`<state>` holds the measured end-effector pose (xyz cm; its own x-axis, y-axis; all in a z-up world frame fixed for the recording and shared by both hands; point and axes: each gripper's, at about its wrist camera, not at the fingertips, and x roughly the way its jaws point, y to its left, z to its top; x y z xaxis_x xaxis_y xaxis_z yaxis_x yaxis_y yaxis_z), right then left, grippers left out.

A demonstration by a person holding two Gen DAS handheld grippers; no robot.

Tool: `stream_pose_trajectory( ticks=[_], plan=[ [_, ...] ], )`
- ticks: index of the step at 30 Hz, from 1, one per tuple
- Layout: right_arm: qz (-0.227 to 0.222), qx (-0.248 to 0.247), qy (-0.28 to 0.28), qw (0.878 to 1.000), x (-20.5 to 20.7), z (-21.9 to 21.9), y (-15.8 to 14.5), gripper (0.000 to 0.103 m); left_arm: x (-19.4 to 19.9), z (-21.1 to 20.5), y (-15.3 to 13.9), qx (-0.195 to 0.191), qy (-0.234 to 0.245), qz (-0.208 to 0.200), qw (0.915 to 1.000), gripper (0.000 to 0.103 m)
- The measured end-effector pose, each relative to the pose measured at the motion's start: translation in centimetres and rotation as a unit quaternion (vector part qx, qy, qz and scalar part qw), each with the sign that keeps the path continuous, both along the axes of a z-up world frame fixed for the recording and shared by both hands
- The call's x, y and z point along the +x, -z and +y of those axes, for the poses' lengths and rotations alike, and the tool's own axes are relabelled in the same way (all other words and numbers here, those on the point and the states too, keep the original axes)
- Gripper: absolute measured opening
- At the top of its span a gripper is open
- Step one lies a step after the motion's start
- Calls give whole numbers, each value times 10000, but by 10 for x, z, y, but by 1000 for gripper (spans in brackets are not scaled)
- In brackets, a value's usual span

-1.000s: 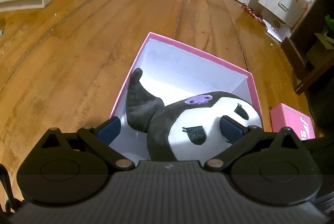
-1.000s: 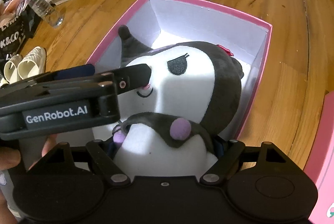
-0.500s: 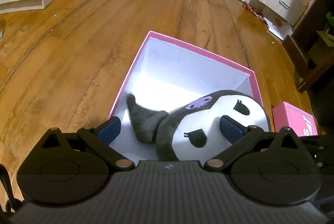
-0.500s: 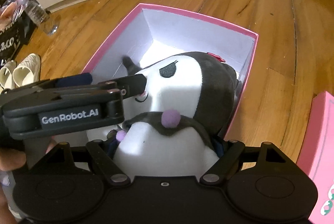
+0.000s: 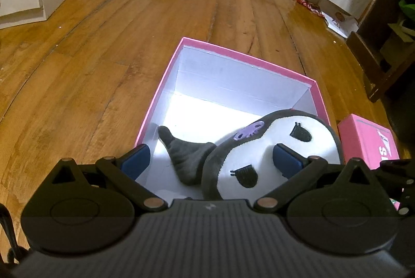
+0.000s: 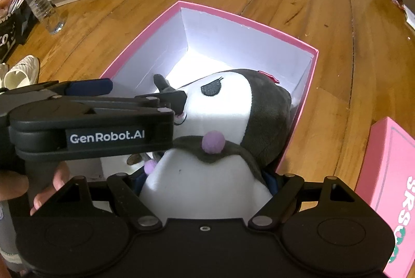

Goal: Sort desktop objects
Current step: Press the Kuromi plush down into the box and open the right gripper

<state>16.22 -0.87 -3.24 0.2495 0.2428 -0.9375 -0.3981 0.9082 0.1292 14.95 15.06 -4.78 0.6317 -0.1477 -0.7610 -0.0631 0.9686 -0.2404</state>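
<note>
Left wrist view: left tongs spread wide, blue pads either side of the plush toy; the right-hand pad sits against its white face, the left-hand one over the box's near left corner, nothing clamped. Toy's head lies in the near right part of the pink box, one dark ear pointing to the left wall. Compared with a second ago the head has sunk lower and the ear has dropped from upright to nearly flat. A second pink box lies on the floor just beside the right wall.

Right wrist view: right tongs closed on the toy's white body, about half spread, pads mostly hidden behind the plush. Left tongs cross in from the left, tip at the toy's mouth; a hand grips the handle. More of the box floor shows than before.

Judgement: toy is nearly placed; release looks close.
</note>
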Motion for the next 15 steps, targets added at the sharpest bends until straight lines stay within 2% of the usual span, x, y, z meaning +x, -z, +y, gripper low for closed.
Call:
stream_pose_trajectory(
  ticks=[3, 10, 15],
  plan=[
    [80, 125, 91, 9998, 1, -5, -2, 85, 0, -1, 0, -21, 30, -22, 10000, 103],
    [816, 1287, 696, 9859, 22, -46, 1, 85, 1, 4, 0, -349, -143, -61, 9993, 103],
    [916, 1388, 791, 9829, 22, -49, 2, 85, 2, 1, 1, -316, -235, -83, 9992, 103]
  ],
)
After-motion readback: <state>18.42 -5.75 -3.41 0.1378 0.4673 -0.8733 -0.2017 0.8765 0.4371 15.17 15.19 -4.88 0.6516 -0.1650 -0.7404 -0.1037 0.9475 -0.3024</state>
